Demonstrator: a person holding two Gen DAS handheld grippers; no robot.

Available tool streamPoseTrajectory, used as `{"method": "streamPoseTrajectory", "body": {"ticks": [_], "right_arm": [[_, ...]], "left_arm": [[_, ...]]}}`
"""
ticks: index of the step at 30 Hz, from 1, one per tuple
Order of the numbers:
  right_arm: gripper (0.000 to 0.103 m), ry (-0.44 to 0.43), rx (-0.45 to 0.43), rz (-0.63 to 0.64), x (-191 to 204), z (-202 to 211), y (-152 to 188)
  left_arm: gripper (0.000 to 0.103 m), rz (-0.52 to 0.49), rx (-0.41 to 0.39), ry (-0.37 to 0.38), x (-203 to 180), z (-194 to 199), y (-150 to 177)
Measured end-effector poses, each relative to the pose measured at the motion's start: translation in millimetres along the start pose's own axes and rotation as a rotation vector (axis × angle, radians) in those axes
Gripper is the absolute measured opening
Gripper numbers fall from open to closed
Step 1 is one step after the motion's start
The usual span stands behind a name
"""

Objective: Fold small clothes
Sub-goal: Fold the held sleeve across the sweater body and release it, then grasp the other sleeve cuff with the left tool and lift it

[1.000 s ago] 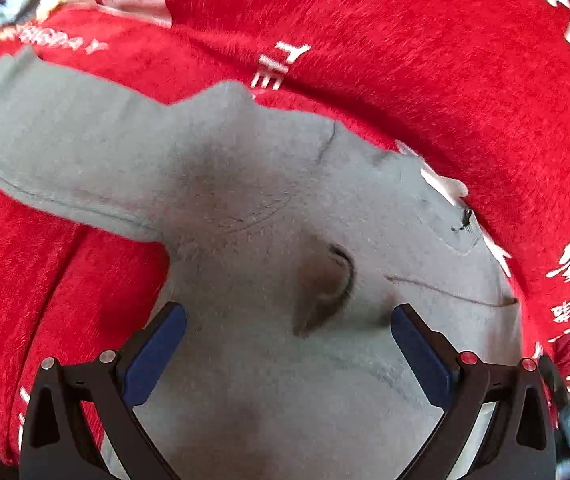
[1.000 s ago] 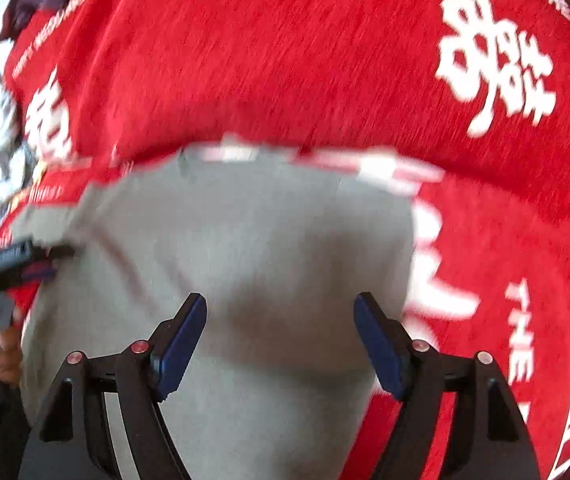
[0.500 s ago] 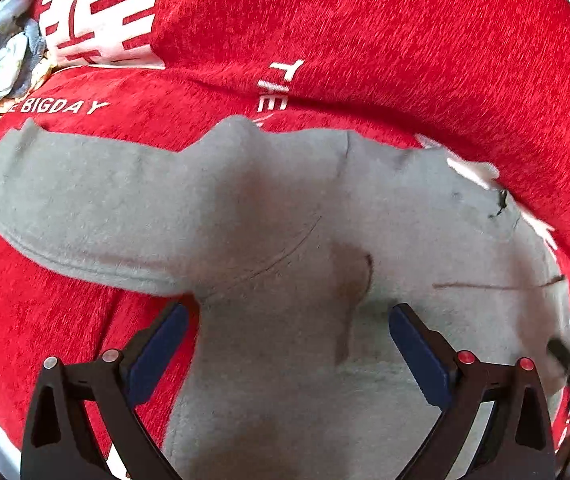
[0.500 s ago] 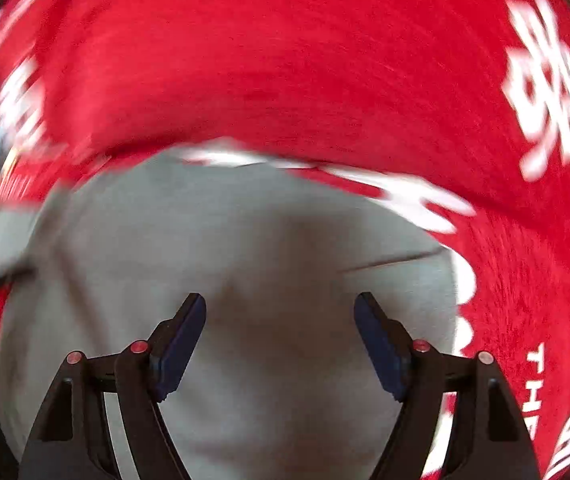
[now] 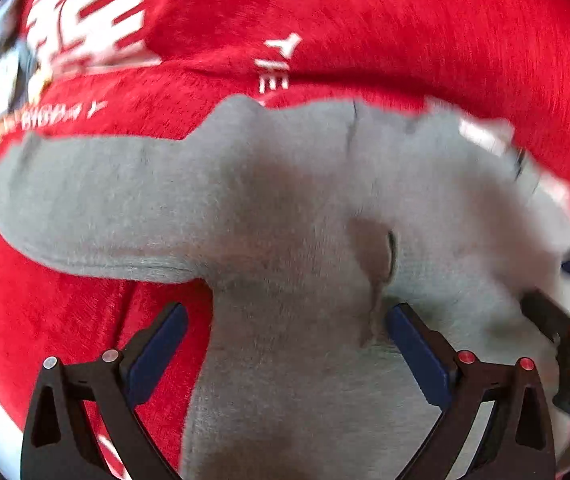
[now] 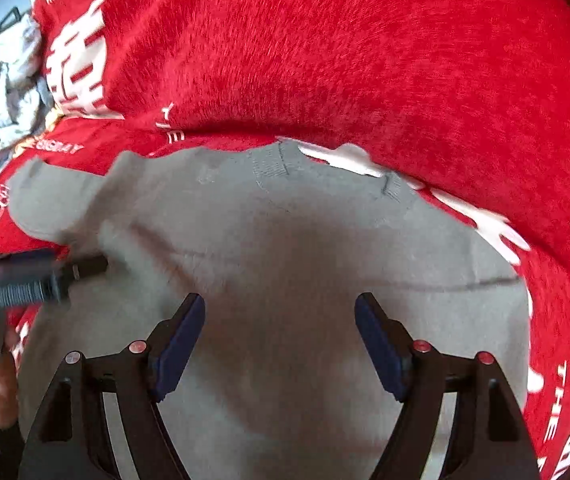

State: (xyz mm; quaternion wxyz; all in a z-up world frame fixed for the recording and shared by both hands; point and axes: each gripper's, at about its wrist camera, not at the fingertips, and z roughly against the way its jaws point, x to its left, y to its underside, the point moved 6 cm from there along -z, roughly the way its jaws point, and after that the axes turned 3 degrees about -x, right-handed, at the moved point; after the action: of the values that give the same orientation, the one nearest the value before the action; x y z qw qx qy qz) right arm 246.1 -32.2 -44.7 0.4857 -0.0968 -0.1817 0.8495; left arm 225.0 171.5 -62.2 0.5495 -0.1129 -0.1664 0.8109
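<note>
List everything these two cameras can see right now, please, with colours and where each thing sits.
top: one, grey, spread flat on the blanket, one sleeve stretched out to the left in both views.
blanket: one, red with white lettering, under and behind the top.
clutter: pale, blurred heap at the far left edge; cannot tell what it is.
left gripper: one, black with blue pads, open, over the top near the sleeve's base.
right gripper: one, black with blue pads, open, over the middle of the top.
hand: part of one, lower left edge of the right view, holding the left gripper.
</note>
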Motion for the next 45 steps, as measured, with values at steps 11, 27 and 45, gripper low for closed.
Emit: {"method": "streamPoseTrajectory", "body": {"ticks": [11,27,45], "right_arm": [[0.083,0.11,-0.021,-0.014,-13,-28,-29],[0.093,0.031,0.033,-0.046,5,-13,24],[0.093,0.022,-0.022,-0.035,45,16,43]], "left_arm": [[0.103,0.01,0.012,-0.004,16,13,20],[0.102,0.337,-0.029,-0.001,129,29,7],[0.008,0.614,-0.106,0.003,288,-42,-85]]}}
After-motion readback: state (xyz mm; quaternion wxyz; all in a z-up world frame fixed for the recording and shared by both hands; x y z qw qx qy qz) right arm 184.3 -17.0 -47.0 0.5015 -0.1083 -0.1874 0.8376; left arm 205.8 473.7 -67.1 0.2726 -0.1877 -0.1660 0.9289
